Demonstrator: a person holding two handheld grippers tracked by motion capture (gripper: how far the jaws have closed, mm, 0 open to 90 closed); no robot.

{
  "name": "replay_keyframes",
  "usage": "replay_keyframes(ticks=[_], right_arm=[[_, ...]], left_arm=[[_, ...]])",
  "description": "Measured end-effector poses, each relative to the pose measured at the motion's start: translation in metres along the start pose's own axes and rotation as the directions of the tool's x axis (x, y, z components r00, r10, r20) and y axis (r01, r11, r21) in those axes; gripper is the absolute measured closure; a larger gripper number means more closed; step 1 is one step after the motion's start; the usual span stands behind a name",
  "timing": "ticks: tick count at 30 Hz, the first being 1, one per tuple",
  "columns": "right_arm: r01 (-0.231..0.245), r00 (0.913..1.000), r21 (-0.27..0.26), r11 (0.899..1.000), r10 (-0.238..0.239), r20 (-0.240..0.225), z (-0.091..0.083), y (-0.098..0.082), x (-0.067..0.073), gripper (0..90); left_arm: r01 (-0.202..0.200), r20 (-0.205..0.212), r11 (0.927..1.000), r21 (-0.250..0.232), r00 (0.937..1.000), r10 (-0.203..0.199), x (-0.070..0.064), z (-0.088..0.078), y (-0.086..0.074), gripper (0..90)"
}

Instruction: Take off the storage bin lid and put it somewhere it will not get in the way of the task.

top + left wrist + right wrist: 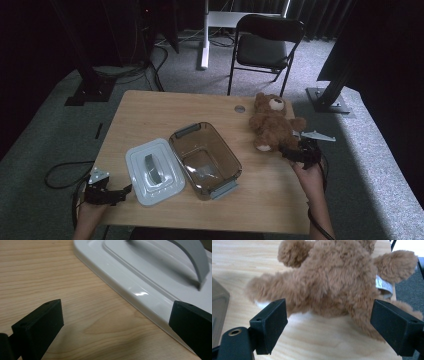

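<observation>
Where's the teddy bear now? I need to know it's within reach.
In the high view the teddy bear lies at the table's far right, right of the open brown container, just ahead of the right gripper, whose open fingers frame its legs.

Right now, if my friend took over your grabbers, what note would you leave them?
Left gripper: open, holding nothing, low over the table by the lid's near corner.
Right gripper: open, jaws wide on either side of the bear's legs, not squeezing.
The box sits open mid-table and looks empty; the lid lies flat beside it, handle up. The bear lies by the right edge.
Done: lid is off.
Probably left: grab the bear, drop it in the box, put the lid on.
</observation>
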State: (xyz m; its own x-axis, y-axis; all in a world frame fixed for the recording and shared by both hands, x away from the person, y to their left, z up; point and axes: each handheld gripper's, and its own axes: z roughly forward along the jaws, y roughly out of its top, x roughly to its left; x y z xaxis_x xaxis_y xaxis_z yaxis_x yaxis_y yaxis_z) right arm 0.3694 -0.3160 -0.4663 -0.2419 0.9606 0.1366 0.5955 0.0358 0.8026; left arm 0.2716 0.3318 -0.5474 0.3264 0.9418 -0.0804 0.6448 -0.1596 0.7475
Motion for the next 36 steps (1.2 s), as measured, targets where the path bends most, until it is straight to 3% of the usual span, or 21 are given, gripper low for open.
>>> replay_keyframes(ticks=[7, 14, 17, 21, 24, 26, 31, 34, 36], right_arm=[[-0.004, 0.9998, -0.006, 1.0, 0.004, 0.019, 0.015, 0.02, -0.002, 13.2], [-0.022, 0.9992, 0.003, 1.0, 0.022, 0.034, 0.036, 0.039, -0.005, 13.2], [0.003, 0.9971, 0.023, 1.0, -0.004, 0.076, 0.05, 0.049, -0.004, 13.2], [-0.011, 0.9966, 0.066, 0.998, 0.006, 0.083, 0.067, 0.058, -0.006, 13.2], [-0.043, 0.9958, 0.07, 0.997, 0.037, 0.083, 0.076, 0.065, -0.011, 12.8], [-0.082, 0.995, 0.075, 0.994, 0.078, 0.064, 0.081, 0.067, -0.014, 12.8], [-0.096, 0.9935, 0.161, 0.982, 0.084, 0.076, 0.098, 0.066, -0.017, 11.7], [-0.123, 0.9923, 0.217, 0.968, 0.118, 0.037, 0.107, 0.062, -0.021, 11.8], [-0.116, 0.9932, 0.232, 0.966, 0.113, 0.028, 0.11, 0.059, -0.021, 11.4]], left_arm=[[0.029, -0.073, 0.9995, 0.016, 0.9969, -0.027, 0.007, 0.001, -0.004, 0.2], [0.051, -0.144, 0.9986, 0.017, 0.9885, -0.048, 0.011, 0.003, -0.006, 0.2], [0.043, -0.165, 0.9987, 0.029, 0.9855, -0.038, 0.011, 0.005, -0.006, 0.3], [0.055, -0.183, 0.9981, 0.027, 0.9818, -0.049, 0.013, 0.006, -0.007, 0.3], [0.066, -0.203, 0.997, 0.039, 0.9775, -0.057, 0.015, 0.006, -0.007, 0.2], [0.068, -0.212, 0.9966, 0.047, 0.9757, -0.057, 0.015, 0.007, -0.007, 0.3], [0.071, -0.219, 0.9962, 0.049, 0.974, -0.059, 0.015, 0.008, -0.006, 0.3], [0.071, -0.218, 0.9963, 0.048, 0.9741, -0.059, 0.015, 0.008, -0.005, 0.3], [0.072, -0.218, 0.9963, 0.048, 0.974, -0.06, 0.014, 0.009, -0.005, 0.3]])
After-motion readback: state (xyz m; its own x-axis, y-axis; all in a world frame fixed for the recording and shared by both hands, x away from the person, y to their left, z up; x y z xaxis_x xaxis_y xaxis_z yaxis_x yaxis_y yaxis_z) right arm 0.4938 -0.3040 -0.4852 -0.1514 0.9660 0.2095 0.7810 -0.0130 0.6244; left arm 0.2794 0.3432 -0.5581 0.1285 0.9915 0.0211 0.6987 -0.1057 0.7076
